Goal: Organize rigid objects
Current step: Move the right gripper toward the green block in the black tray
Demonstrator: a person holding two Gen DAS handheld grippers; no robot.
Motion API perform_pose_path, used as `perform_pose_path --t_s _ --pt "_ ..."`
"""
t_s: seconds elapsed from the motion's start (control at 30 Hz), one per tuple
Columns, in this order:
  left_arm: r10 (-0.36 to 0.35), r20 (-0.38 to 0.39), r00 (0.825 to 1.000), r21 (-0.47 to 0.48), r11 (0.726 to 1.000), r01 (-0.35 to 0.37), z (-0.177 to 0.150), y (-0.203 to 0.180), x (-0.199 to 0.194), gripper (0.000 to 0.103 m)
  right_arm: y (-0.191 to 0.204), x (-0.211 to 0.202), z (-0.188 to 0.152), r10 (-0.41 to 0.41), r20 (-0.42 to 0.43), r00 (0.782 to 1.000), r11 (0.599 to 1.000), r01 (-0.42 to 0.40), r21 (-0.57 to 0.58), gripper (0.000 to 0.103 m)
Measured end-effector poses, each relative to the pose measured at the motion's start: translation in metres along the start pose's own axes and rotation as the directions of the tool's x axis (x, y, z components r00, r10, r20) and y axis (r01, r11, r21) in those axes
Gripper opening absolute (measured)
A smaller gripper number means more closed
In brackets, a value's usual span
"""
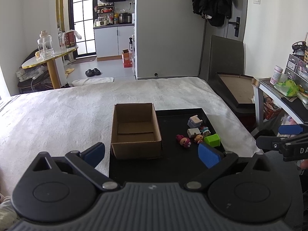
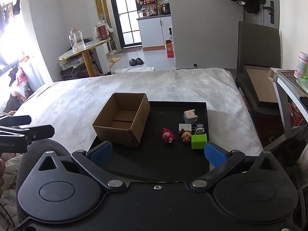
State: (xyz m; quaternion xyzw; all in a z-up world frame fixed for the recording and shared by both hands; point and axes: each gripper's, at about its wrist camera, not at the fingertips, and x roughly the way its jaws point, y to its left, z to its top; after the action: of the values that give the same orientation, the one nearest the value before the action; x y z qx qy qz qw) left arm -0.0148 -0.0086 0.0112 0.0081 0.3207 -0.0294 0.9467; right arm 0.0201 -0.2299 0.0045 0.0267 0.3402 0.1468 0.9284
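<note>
An open, empty cardboard box [image 1: 135, 130] [image 2: 122, 120] stands on the left part of a black tray [image 1: 173, 169] [image 2: 154, 161] on a grey-white blanket. On the tray's right lie a pink doll [image 1: 183, 141] [image 2: 167, 135], a red-dressed figurine [image 1: 198, 138] [image 2: 186, 135], a green block [image 1: 212, 140] [image 2: 199, 141], two white blocks [image 1: 194, 122] [image 2: 190, 115] and a small blue-hatted figure [image 2: 200, 128]. My left gripper [image 1: 152, 156] is open and empty, near the tray's front edge. My right gripper [image 2: 157, 153] is open and empty, just short of the green block.
The blanket-covered bed [image 1: 67, 111] stretches left and behind. A dark chair with a flat board [image 1: 236, 88] and a cluttered shelf [image 1: 288, 88] stand at the right. A round table with a glass jar [image 1: 45, 47] stands at the far left.
</note>
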Motion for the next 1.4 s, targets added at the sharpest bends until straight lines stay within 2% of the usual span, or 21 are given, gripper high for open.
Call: perform_pose_path --t_s 0.87,1.4 --pt "-0.013 -0.002 1.000 -0.007 1.000 0.013 -0.003 -0.001 -0.001 0.102 -0.002 -0.002 -0.005 -0.004 0.001 1.000 1.000 0.004 0.015 0.103" --pt "-0.005 -0.041 0.999 -0.012 1.000 0.005 -0.002 0.007 0.031 0.102 -0.002 0.029 -0.006 0.010 -0.027 1.000 0.999 -0.009 0.034 0.103"
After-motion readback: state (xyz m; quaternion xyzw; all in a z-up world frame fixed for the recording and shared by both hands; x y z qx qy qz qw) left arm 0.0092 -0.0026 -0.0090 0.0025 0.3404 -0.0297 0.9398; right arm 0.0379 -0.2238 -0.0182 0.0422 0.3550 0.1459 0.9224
